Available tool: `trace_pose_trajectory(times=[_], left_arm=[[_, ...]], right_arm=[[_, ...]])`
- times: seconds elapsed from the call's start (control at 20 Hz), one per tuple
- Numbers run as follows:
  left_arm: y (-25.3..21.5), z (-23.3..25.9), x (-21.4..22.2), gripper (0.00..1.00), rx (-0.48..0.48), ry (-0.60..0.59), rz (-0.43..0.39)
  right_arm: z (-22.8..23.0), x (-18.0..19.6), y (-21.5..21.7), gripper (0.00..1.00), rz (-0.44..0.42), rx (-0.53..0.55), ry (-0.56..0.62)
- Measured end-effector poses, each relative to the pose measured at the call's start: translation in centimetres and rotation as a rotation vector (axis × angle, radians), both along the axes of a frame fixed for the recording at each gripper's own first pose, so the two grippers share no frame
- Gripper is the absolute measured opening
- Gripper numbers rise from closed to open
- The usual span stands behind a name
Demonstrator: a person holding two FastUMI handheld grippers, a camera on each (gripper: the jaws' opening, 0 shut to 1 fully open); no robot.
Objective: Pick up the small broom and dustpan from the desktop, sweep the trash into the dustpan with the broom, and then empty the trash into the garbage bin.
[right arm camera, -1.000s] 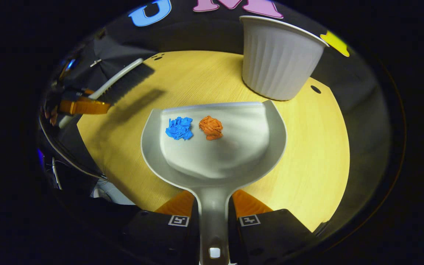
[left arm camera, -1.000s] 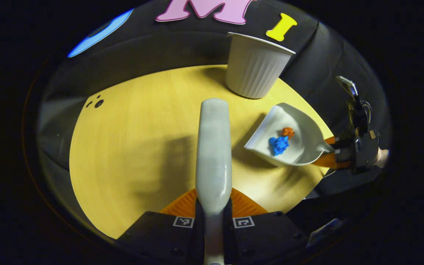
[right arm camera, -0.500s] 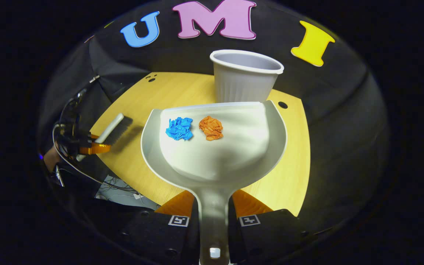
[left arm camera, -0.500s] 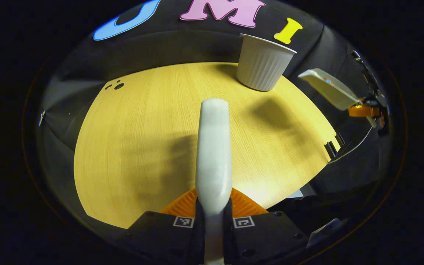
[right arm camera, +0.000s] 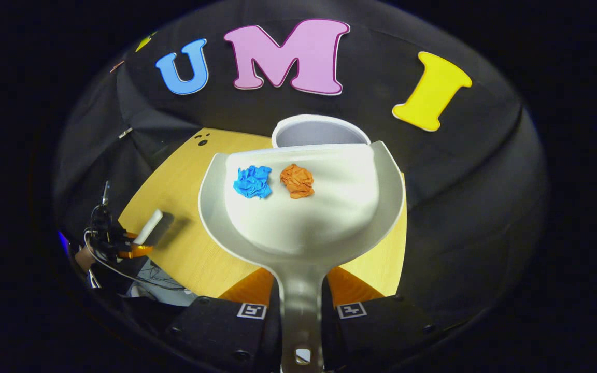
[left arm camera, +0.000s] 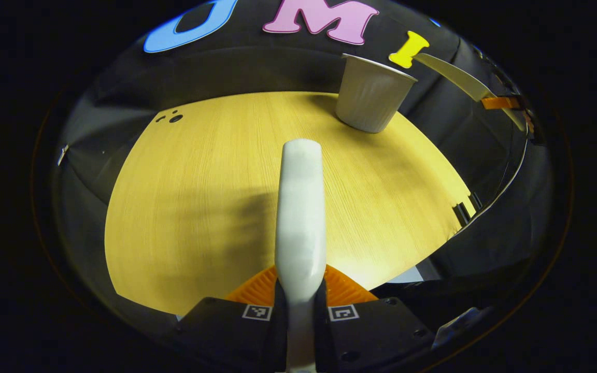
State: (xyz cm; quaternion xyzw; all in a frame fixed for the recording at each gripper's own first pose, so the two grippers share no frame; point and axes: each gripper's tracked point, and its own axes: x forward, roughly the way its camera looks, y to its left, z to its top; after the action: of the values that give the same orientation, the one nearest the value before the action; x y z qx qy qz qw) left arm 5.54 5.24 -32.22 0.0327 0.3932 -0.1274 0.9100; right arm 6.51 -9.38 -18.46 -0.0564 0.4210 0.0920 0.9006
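In the right gripper view my right gripper [right arm camera: 301, 295] is shut on the handle of the grey dustpan [right arm camera: 324, 207], held high and level. A blue paper wad [right arm camera: 252, 181] and an orange wad [right arm camera: 297, 180] lie in the pan. Its front lip hangs just before the open mouth of the white ribbed bin [right arm camera: 319, 132]. In the left gripper view my left gripper [left arm camera: 301, 290] is shut on the white broom [left arm camera: 301, 207], which points out over the yellow table [left arm camera: 200, 181]. The bin [left arm camera: 371, 96] stands at the far right, with the raised dustpan [left arm camera: 451, 75] beside it.
The round yellow table [right arm camera: 184, 243] has small holes at its far left edge [left arm camera: 175, 118]. Black cloth walls close in behind the bin. Cables hang off the table's right side [left arm camera: 500, 191]. The left gripper with the broom [right arm camera: 145, 233] sits low at the left.
The right gripper has lifted the dustpan off the table and carried it up toward the bin's mouth. The left gripper with the broom has drawn back a little.
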Motion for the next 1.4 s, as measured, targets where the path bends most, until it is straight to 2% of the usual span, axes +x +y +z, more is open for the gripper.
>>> trace_pose_trajectory(times=[0.05, 0.35, 0.5, 0.55, 0.7, 0.85, 1.1, 1.25, 1.3, 1.35, 1.4], left_arm=[[0.2, 0.3, 0.1, 0.25, -0.003, -0.002, 0.005], [1.8, 2.7, 0.8, 0.25, -0.009, -0.029, 0.045], [2.8, 3.9, 1.2, 0.23, -0.001, -0.032, 0.052], [3.1, 4.4, 1.5, 0.25, -0.001, -0.038, 0.054], [3.6, 5.6, 2.5, 0.25, -0.001, -0.055, 0.058], [3.9, 6.1, 3.4, 0.25, -0.002, -0.06, 0.053], [3.9, 6.4, 4.5, 0.25, -0.028, -0.05, 0.058], [4.2, 6.7, 5.1, 0.25, -0.044, -0.048, 0.065], [4.3, 6.8, 5.2, 0.25, -0.048, -0.042, 0.065], [4.7, 7.0, 5.3, 0.25, -0.042, -0.037, 0.069], [5.3, 7.1, 5.6, 0.25, -0.033, -0.037, 0.073]], right_arm=[[0.6, 1.5, 0.2, 0.34, 0.001, -0.002, -0.012], [1.1, 10.0, -0.4, 0.34, -0.025, -0.065, -0.08], [0.3, 13.0, -1.5, 0.34, -0.063, -0.1, -0.103], [0.0, 13.8, -2.1, 0.34, -0.07, -0.125, -0.107], [-1.4, 15.2, -3.2, 0.34, -0.088, -0.179, -0.104], [-2.2, 17.0, -4.3, 0.34, -0.086, -0.286, -0.131], [-3.8, 18.8, -4.4, 0.34, -0.012, -0.465, -0.158], [-4.0, 20.0, -4.9, 0.34, 0.001, -0.582, -0.193], [-4.0, 20.0, -5.1, 0.39, 0.001, -0.615, -0.204], [-3.8, 20.0, -5.2, 0.34, 0.008, -0.651, -0.219], [-3.8, 20.1, -5.5, 0.34, 0.017, -0.699, -0.23]])
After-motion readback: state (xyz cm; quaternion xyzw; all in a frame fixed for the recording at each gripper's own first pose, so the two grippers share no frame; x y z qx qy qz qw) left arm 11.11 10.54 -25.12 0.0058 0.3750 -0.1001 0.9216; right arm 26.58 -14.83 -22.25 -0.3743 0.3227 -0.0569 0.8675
